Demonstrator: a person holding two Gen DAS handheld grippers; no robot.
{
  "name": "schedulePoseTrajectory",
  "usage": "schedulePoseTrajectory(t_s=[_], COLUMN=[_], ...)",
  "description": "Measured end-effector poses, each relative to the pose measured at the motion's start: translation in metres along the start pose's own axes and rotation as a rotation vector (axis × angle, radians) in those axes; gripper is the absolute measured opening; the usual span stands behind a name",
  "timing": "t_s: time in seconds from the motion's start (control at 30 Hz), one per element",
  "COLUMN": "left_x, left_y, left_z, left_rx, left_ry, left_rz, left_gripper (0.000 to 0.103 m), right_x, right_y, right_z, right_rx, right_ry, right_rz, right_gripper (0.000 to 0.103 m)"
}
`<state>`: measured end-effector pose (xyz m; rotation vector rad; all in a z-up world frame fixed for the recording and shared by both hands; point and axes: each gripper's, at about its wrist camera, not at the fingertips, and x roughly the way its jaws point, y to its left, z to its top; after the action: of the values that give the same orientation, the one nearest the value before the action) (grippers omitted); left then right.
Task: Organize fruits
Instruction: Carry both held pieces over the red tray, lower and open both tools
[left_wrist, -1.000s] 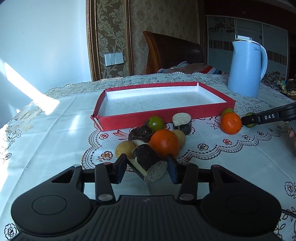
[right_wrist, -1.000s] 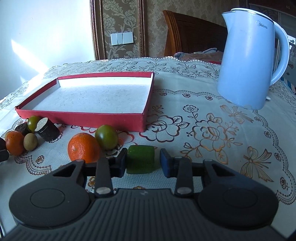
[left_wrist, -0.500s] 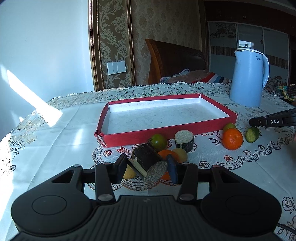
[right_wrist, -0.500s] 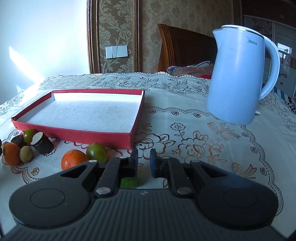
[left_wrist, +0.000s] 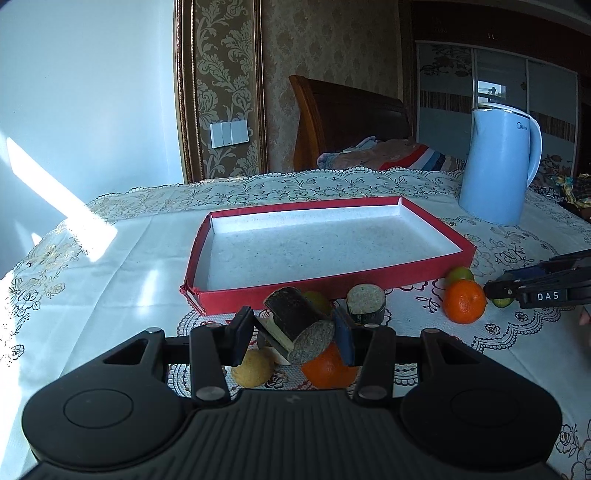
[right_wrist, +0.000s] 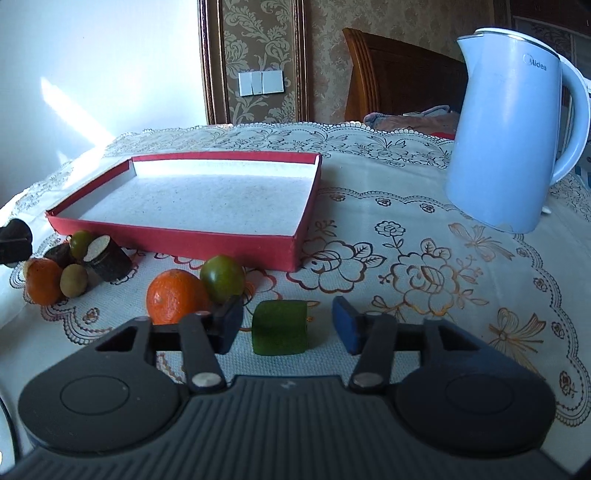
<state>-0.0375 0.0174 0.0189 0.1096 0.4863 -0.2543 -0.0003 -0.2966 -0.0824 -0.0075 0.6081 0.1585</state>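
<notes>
The left tongs (left_wrist: 292, 334) are clamped on a dark-skinned fruit chunk (left_wrist: 295, 317), which is held tilted, pale cut face toward the camera, in front of the near wall of the red tray (left_wrist: 406, 277). Chunk and tongs cover part of an orange (left_wrist: 325, 369) and a yellowish fruit (left_wrist: 251, 373) on the desk (left_wrist: 129, 266) below. The right tongs (right_wrist: 288, 326) stand apart; a green chunk (right_wrist: 279, 326) lies on the desk between the pads with a gap either side, and the left finger hides part of a second orange (right_wrist: 173, 295).
</notes>
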Motion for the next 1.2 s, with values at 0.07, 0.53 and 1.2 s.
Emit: schedulePoseTrajectory(t_s=[0.07,0.53,1.2], left_x=[0.002,0.057,0.166], left_y=[-0.001,-0.003,0.003], left_z=[0.004,0.053,0.084], left_rx=[0.0,-0.061,-0.126], left_ry=[-0.005,-0.008,0.155], left_rz=[-0.002,0.002,0.064], left_gripper=[0.046,0.046,0.046], right_x=[0.001,0.021,0.134], right_y=[0.001,0.021,0.036], right_z=[0.0,0.067,0.115], right_rx=[-0.01,-0.015,0.044], right_ry=[0.0,-0.144,0.004], right_rz=[-0.002,-0.035,-0.041], right_gripper=[0.026,0.026,0.026])
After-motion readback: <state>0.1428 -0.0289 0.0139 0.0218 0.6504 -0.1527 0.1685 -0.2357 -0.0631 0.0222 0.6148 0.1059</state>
